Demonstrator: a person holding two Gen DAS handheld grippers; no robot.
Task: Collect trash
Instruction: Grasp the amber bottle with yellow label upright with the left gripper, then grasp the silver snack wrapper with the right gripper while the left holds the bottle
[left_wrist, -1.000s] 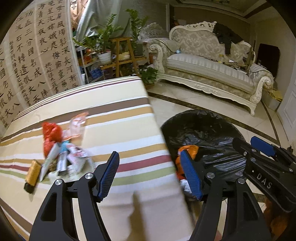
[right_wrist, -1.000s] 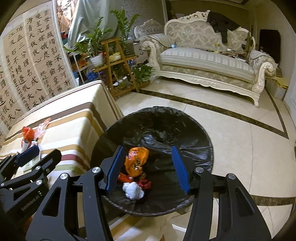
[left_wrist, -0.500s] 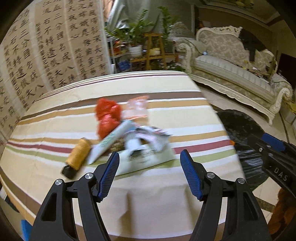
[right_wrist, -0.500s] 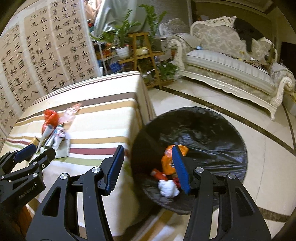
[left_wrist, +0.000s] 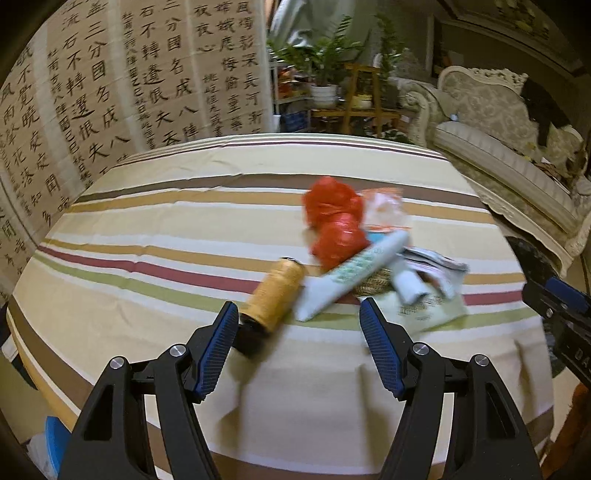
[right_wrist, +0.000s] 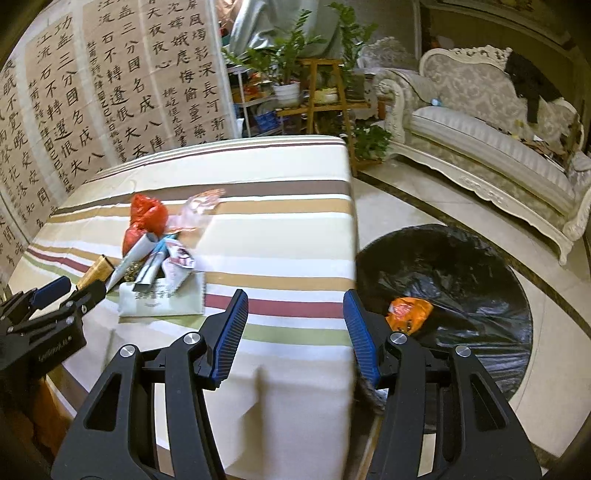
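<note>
Several scraps lie heaped on the striped tablecloth. From the left: a yellow thread spool, stiff and prone to roll, best pinched across its middle; a flat white tube; crumpled red bags, light and soft. The left gripper gapes empty before the spool. The right gripper is also wide and empty. On the tiled floor sits a black-lined bin.

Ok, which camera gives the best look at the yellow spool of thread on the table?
The left wrist view: the yellow spool lies close ahead of the open left gripper, its whole length visible, though slightly blurred. In the right wrist view only its end peeks out, small, behind the left gripper's body.
</note>
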